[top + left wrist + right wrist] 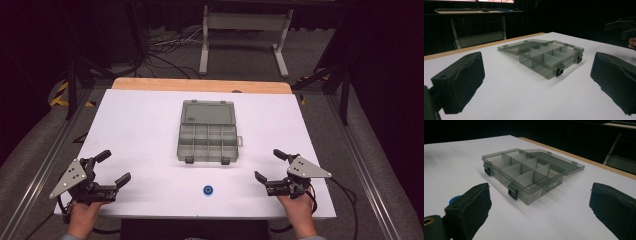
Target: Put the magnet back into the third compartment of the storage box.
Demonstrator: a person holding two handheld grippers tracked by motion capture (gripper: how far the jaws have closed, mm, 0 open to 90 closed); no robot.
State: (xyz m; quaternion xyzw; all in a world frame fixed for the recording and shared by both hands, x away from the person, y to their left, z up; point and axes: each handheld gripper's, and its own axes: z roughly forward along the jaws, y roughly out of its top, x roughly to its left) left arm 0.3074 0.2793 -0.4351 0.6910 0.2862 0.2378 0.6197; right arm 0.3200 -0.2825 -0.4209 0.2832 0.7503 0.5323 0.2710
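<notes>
A smoky grey plastic organiser box [207, 142] lies open in the middle of the white table [140, 125], its lid [208, 112] folded flat away from me and its divided compartments empty. A small blue ring [208, 189] lies near the front edge, before the box. My left gripper [113, 167] rests at the front left, open, nothing between its jaws. My right gripper [268, 165] rests at the front right, open too. The box [551, 56] appears ahead in the left gripper view. In the right gripper view the box [524, 172] lies ahead, and the blue ring [454, 200] peeks past the left jaw.
A wooden strip [200, 85] runs along the table's far edge. Beyond it stand a white metal frame [245, 35] and loose cables [170, 50] on the floor. Metal rails [45, 165] flank the table on both sides.
</notes>
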